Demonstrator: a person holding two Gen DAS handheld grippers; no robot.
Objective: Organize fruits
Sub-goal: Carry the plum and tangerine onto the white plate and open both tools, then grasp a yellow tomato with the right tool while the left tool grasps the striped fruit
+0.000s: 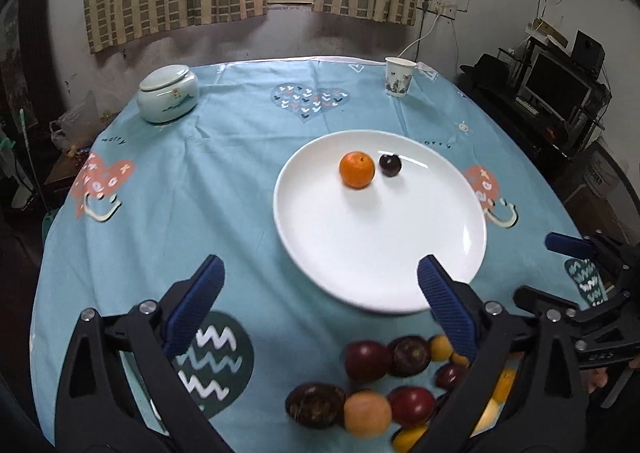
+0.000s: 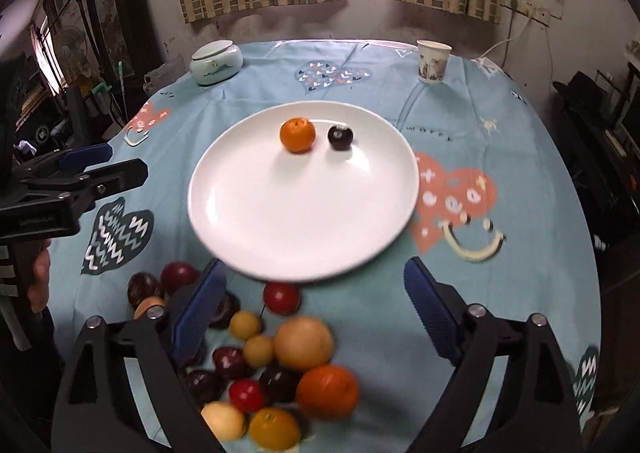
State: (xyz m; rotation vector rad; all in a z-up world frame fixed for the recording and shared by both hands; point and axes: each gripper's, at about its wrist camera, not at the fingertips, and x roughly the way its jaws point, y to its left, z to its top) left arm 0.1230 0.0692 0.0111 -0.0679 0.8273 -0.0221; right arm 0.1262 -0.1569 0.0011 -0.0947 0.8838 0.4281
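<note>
A white plate lies on the blue tablecloth and holds an orange and a dark plum. A heap of loose fruit lies on the cloth before the plate: red, dark, yellow and orange pieces. My left gripper is open and empty, hanging above the cloth left of the heap. My right gripper is open and empty above the heap, its left finger among the fruit. Each gripper shows at the edge of the other's view.
A pale lidded ceramic jar stands at the far left of the table. A paper cup stands at the far right. Shelves with electronics stand beyond the right edge, clutter beyond the left.
</note>
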